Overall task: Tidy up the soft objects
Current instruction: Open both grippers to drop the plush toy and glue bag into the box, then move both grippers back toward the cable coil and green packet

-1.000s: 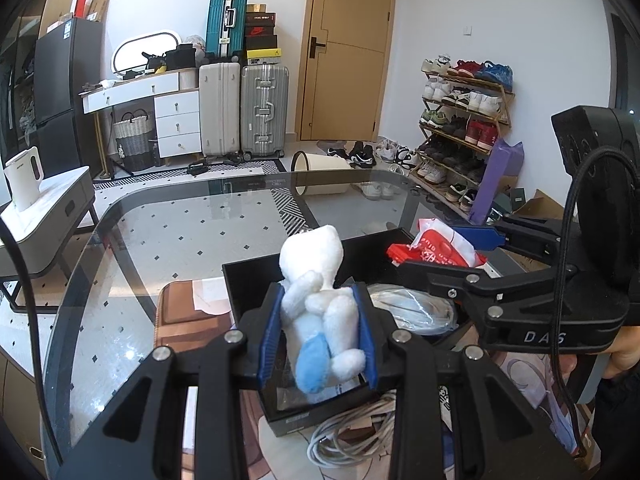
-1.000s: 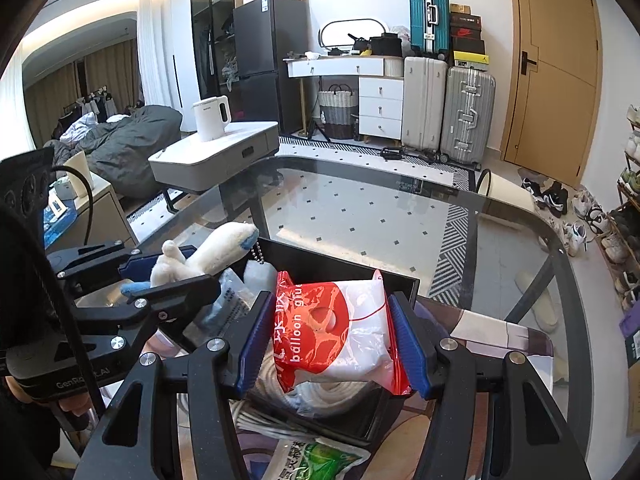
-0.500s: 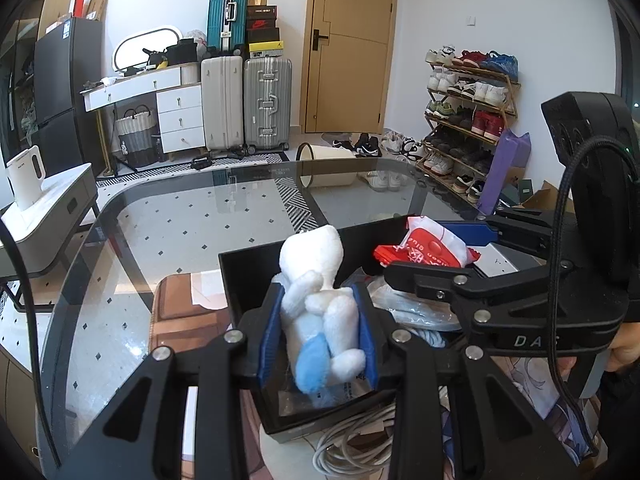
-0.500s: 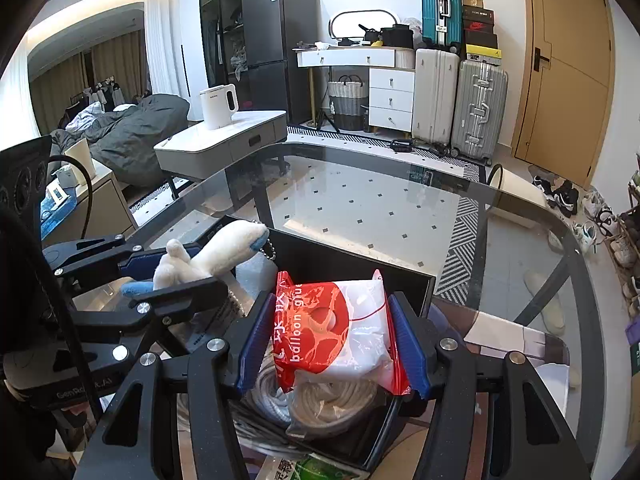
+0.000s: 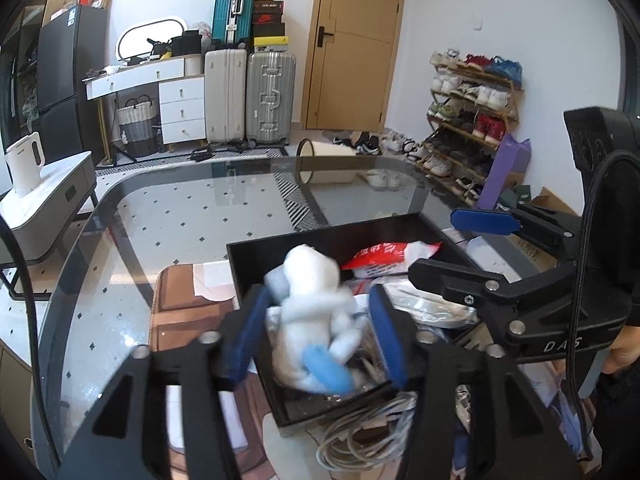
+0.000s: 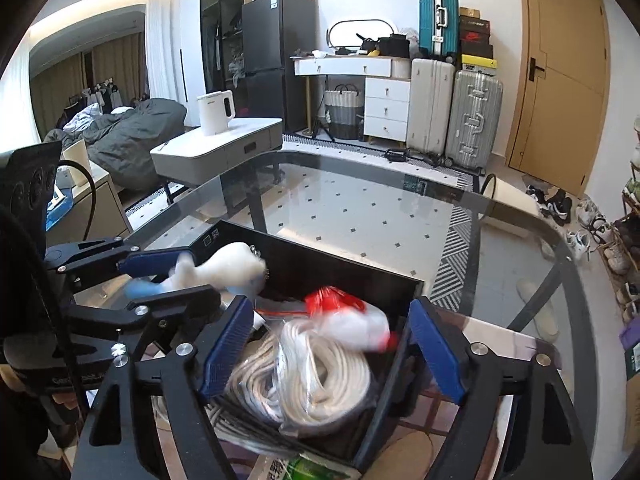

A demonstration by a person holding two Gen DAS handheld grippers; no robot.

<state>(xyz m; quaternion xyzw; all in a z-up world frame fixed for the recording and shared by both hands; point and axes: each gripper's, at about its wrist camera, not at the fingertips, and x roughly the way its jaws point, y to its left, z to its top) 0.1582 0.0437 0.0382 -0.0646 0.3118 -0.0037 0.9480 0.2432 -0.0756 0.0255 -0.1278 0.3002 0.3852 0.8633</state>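
Note:
A white plush toy [image 5: 308,304] with a blue foot hangs blurred between the blue pads of my left gripper [image 5: 316,336], over a black box [image 5: 320,236]. The jaws are opening and the pads stand clear of the toy. In the right wrist view my right gripper [image 6: 330,344] is also opening. A red and white bag [image 6: 352,320] lies blurred between its pads without touching them, on a coil of white cable [image 6: 304,372] inside the black box [image 6: 340,264]. The plush toy [image 6: 232,268] and left gripper [image 6: 198,274] show at the left there. The bag [image 5: 384,252] and right gripper [image 5: 436,244] show at the right of the left wrist view.
The box stands on a glass table [image 5: 180,216] beside a brown mat [image 5: 180,312]. Loose grey cable [image 5: 360,436] lies in front of the box, and a green packet [image 6: 304,468] sits near my right gripper. A person's hand [image 5: 624,352] holds the right gripper.
Both grippers have opened. The plush toy has slipped free of the left pads and the red bag has dropped from the right pads onto the cable coil in the box.

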